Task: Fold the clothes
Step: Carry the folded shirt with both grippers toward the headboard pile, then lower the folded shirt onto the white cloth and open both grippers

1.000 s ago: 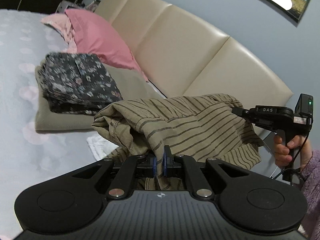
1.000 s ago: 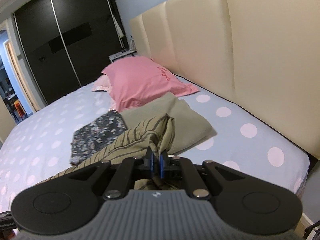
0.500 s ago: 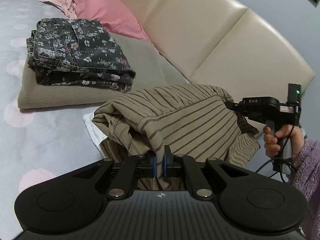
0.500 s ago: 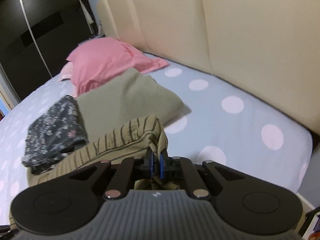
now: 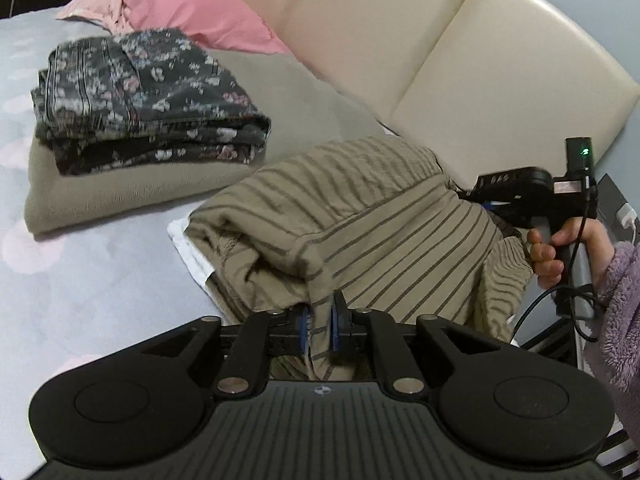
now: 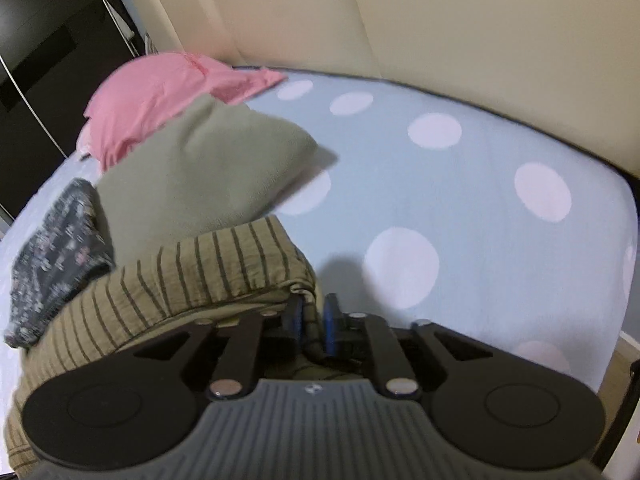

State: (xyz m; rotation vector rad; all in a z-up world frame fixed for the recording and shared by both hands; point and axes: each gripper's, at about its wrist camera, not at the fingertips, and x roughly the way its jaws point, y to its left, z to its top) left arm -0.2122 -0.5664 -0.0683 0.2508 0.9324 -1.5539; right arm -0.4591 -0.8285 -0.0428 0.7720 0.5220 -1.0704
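In the left wrist view, our left tongs (image 5: 319, 326) are opening, with a fold of the striped shirt (image 5: 360, 216) hanging between the blue pads and still touching them. The shirt lies bunched on the bed (image 5: 80, 280), on top of something white (image 5: 188, 248). Just beside it sits a green blanket (image 5: 120, 196) with folded flowery pants (image 5: 140, 96) on top. A pink pillow (image 5: 188, 4) lies behind them. Our right hand (image 5: 568, 248) holds the right tongs at the shirt's far edge.

In the right wrist view, our right tongs (image 6: 311, 326) are opening too. The shirt's corner sits against the left pad, with a gap at the other pad. The spotted bed sheet stretches ahead to the headboard (image 6: 440, 20).
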